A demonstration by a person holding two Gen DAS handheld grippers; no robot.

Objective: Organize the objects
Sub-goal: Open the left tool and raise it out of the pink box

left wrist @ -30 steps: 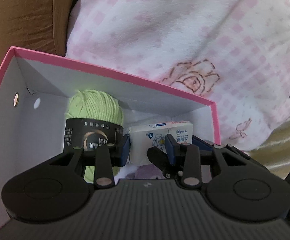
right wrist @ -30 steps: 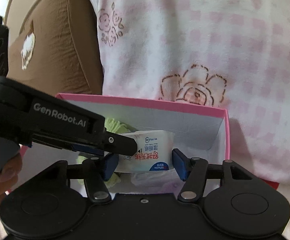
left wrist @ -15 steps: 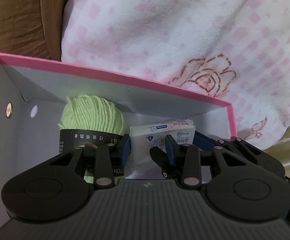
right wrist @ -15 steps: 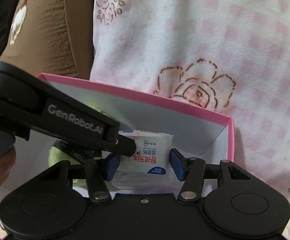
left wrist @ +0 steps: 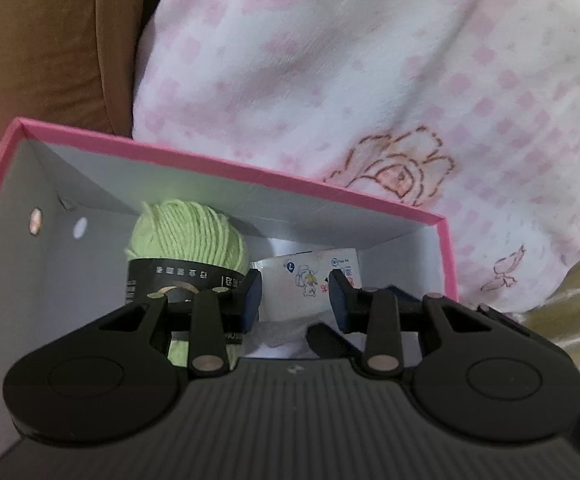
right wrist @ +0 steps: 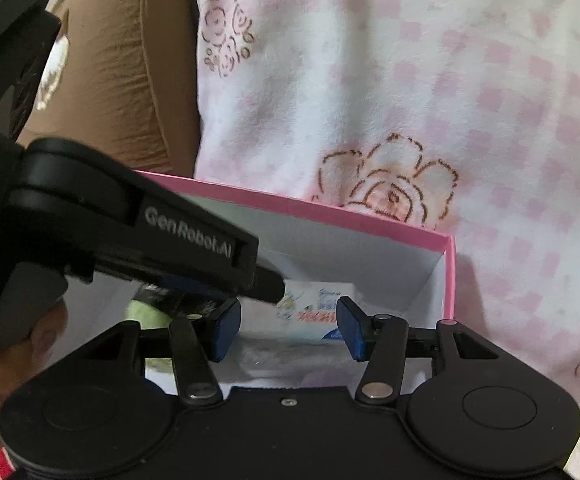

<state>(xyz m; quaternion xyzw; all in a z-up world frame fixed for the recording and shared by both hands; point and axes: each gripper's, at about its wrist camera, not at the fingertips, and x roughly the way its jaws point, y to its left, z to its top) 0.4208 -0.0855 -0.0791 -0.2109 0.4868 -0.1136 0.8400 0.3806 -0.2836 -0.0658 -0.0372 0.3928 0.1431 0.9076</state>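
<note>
Pink-checked fleece blanket (left wrist: 370,92) with brown rose outlines fills the background, with a brown cushion (left wrist: 42,40) to its left. In front of both stands an open pink box (left wrist: 226,168) with white inner walls. Inside it a ball of green yarn (left wrist: 188,236) in a black paper band stands upright toward the left, and a white tissue pack (left wrist: 302,280) lies just beside it to the right. The left gripper (left wrist: 294,300) hangs over the box with its jaws apart, the tissue pack seen between them but not pinched. The right gripper (right wrist: 288,326) also hovers there, jaws spread wide and holding nothing, with the left gripper's finger crossing in front of it.
</note>
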